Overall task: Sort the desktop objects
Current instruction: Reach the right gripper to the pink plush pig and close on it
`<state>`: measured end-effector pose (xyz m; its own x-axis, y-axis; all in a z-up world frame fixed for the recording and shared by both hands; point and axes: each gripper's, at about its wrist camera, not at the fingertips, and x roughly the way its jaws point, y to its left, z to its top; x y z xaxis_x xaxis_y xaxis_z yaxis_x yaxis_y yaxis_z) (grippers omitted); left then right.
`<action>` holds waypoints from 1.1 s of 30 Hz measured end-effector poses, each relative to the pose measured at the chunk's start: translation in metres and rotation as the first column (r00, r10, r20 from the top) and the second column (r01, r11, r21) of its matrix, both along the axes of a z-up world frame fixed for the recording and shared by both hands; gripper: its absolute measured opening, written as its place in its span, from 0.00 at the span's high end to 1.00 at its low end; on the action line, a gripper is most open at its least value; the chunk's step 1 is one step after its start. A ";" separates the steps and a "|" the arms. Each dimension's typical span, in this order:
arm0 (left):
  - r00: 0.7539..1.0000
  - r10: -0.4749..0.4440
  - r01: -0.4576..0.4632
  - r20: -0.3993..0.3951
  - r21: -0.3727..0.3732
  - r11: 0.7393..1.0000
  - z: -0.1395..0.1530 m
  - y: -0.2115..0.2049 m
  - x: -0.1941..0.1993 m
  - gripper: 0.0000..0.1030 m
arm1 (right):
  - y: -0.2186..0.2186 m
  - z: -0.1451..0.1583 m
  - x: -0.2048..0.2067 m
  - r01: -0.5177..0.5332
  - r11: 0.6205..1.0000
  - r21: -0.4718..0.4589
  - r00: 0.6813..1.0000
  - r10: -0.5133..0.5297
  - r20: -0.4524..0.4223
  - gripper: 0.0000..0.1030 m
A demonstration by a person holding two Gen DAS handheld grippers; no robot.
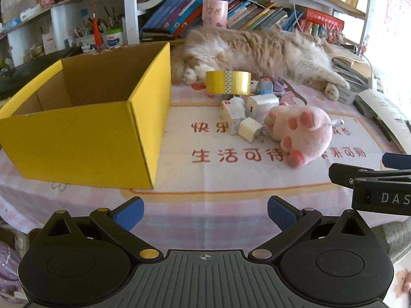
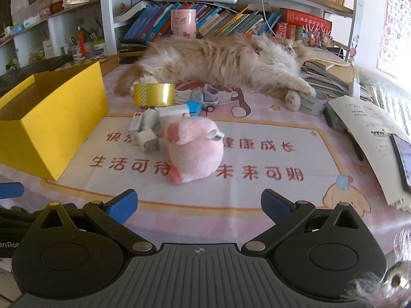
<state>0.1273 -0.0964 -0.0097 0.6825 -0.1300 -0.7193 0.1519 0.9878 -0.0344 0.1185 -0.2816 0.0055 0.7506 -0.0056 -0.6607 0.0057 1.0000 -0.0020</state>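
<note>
— Where do the tongs stand?
— Left tongs [image 1: 204, 214] and right tongs [image 2: 199, 206] both gape, holding nothing, above the bench [image 2: 257, 205].
— And the things?
— Paw toy [image 1: 300, 133], chargers [image 1: 246, 120] and tape [image 1: 228, 82] lie right of the yellow box [image 1: 84, 138], a cat [image 2: 221, 59] behind.

Worktop [image 2: 269, 205] under a pink printed cloth with red Chinese characters. On it: open yellow box [image 1: 84, 138] at left, yellow tape roll [image 1: 228, 82] standing on edge, small white chargers [image 1: 246, 118] clustered just beside a pink plush paw [image 1: 303, 133], toy shoe [image 2: 209, 95], fluffy orange cat [image 2: 226, 61] lying along the back, stacked books and papers [image 2: 359, 107] at right.
</note>
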 end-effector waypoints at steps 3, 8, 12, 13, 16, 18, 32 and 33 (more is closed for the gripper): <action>1.000 0.024 -0.024 0.003 0.000 1.000 0.002 -0.006 0.006 0.00 | -0.009 0.001 0.011 -0.020 1.000 0.004 1.000 0.020 0.001 0.00; 0.997 0.073 -0.073 0.007 0.004 0.997 0.003 -0.015 0.017 0.00 | -0.021 0.005 0.030 -0.056 0.998 0.009 0.998 0.056 0.018 0.00; 0.994 0.110 -0.110 -0.010 0.007 0.994 0.000 -0.020 0.026 0.00 | -0.028 0.002 0.046 -0.098 0.995 0.013 0.995 0.098 0.009 0.00; 0.993 0.118 -0.118 -0.011 0.009 0.993 0.000 -0.021 0.028 0.00 | -0.029 0.002 0.051 -0.108 0.994 0.015 0.994 0.108 0.007 0.00; 0.989 0.148 -0.148 -0.014 0.013 0.989 0.000 -0.023 0.033 0.00 | -0.032 0.000 0.063 -0.135 0.990 0.024 0.991 0.135 0.003 0.00; 0.985 0.171 -0.171 -0.020 0.020 0.985 -0.001 -0.023 0.035 0.00 | -0.032 -0.002 0.072 -0.162 0.986 0.031 0.987 0.162 -0.005 0.00; 0.985 0.157 -0.157 -0.078 0.011 0.988 -0.005 -0.039 0.044 0.00 | -0.028 -0.025 0.121 -0.282 0.956 0.076 0.948 0.290 -0.133 0.39; 0.986 0.146 -0.146 -0.078 0.007 0.989 -0.005 -0.042 0.046 0.00 | -0.029 -0.024 0.121 -0.297 0.950 0.094 0.943 0.308 -0.127 0.40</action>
<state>0.1730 -0.1385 -0.0152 0.6354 -0.0317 -0.7715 0.0025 0.9992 -0.0391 0.2395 -0.3110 -0.0187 0.6104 0.2589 -0.7486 -0.2922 0.9520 0.0909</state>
